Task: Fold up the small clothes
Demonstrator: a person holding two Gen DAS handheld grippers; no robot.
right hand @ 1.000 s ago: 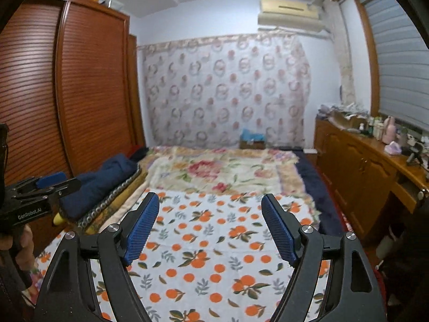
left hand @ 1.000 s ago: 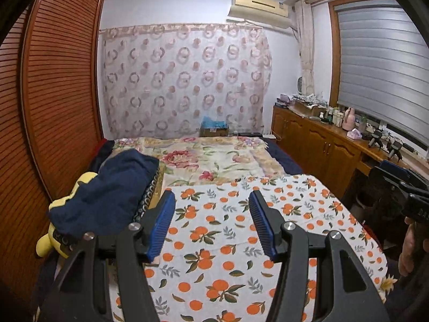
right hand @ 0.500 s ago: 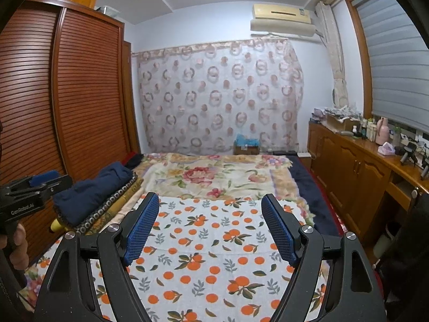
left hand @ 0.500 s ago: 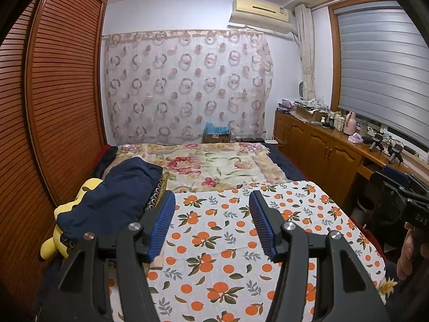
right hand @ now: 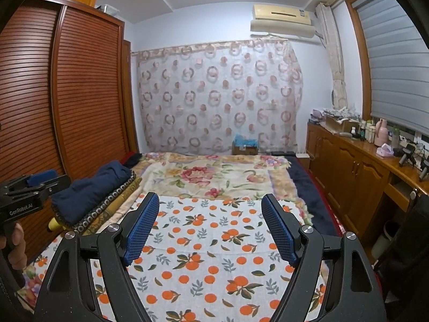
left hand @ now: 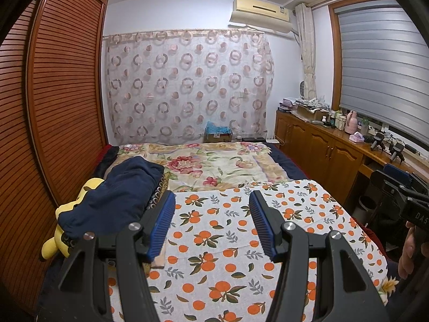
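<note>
1. While both tools hover above the bed, a wardrobe [left hand: 53, 107] stands at the far left.
2. Beside it, a folded navy garment [left hand: 115, 198] lies on a yellow plush toy [left hand: 64, 228].
3. Left gripper [left hand: 211, 212]: jaws apart, nothing between them, over the orange-print sheet [left hand: 214, 236].
4. Right gripper [right hand: 210, 214]: jaws wide apart, empty.
5. Wooden cabinets [right hand: 348, 166] line the right wall.

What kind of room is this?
A bedroom, most likely: a bed spread with a floral blanket, a tall louvred wooden wardrobe beside it, and a curtain under a wall air conditioner.
</note>
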